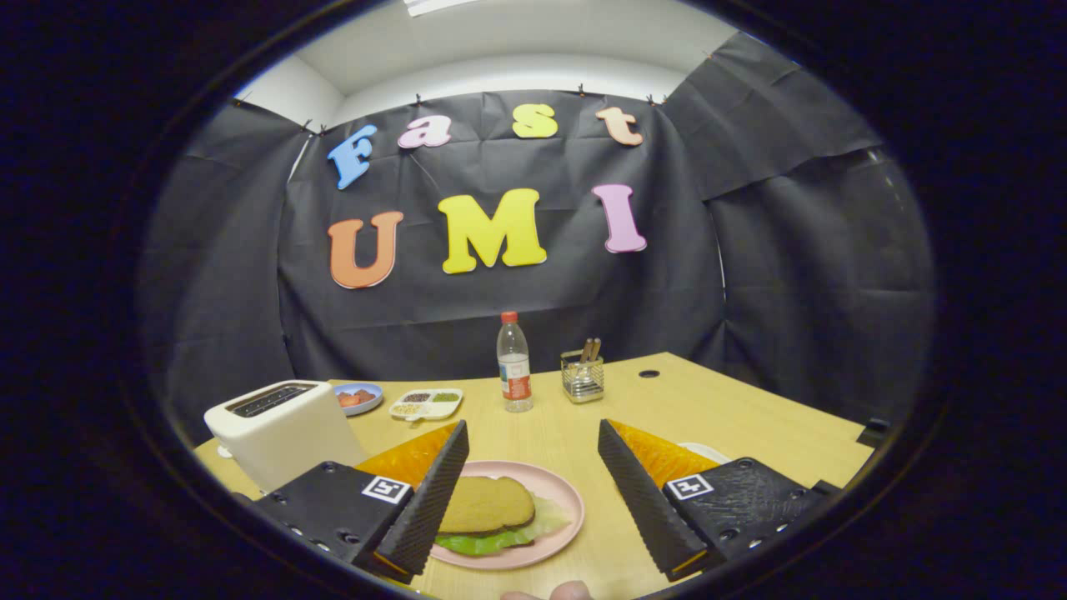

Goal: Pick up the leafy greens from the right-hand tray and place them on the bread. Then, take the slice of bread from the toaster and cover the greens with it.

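1. The leafy greens (500,537) are seen on the pink plate (560,533), covered by a slice of bread (485,504).
2. The toaster (279,429) slots appear empty.
3. The tongs (529,492) are held wide, gripping nothing.
4. The task is judged essentially complete.

Gripper view rides low over table (750,417), faces booth wall, plate (560,500) close between spread fingers (442,492).
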A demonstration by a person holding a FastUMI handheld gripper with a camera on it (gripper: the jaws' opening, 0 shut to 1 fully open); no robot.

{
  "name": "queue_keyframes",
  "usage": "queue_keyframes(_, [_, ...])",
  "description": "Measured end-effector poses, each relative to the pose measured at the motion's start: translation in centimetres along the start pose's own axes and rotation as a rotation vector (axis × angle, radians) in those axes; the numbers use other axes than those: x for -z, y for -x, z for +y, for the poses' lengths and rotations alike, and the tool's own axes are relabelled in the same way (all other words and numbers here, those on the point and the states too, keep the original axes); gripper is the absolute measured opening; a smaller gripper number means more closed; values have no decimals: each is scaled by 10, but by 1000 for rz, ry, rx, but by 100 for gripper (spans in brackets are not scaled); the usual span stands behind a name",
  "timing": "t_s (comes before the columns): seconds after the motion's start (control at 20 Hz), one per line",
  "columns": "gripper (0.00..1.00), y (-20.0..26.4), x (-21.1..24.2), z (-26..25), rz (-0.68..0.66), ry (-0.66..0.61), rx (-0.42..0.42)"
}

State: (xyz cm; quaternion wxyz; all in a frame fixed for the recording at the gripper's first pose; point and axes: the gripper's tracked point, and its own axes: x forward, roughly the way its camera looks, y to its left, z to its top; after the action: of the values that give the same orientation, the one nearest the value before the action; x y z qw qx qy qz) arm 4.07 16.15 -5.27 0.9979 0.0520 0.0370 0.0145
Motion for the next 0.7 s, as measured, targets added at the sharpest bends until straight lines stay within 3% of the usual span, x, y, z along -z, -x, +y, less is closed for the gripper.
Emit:
queue_keyframes(0.35, [95, 43, -44, -19, -68, 59, -5])
queue_keyframes(0.7, [95, 79, -48, -21, -99, 68, -11])
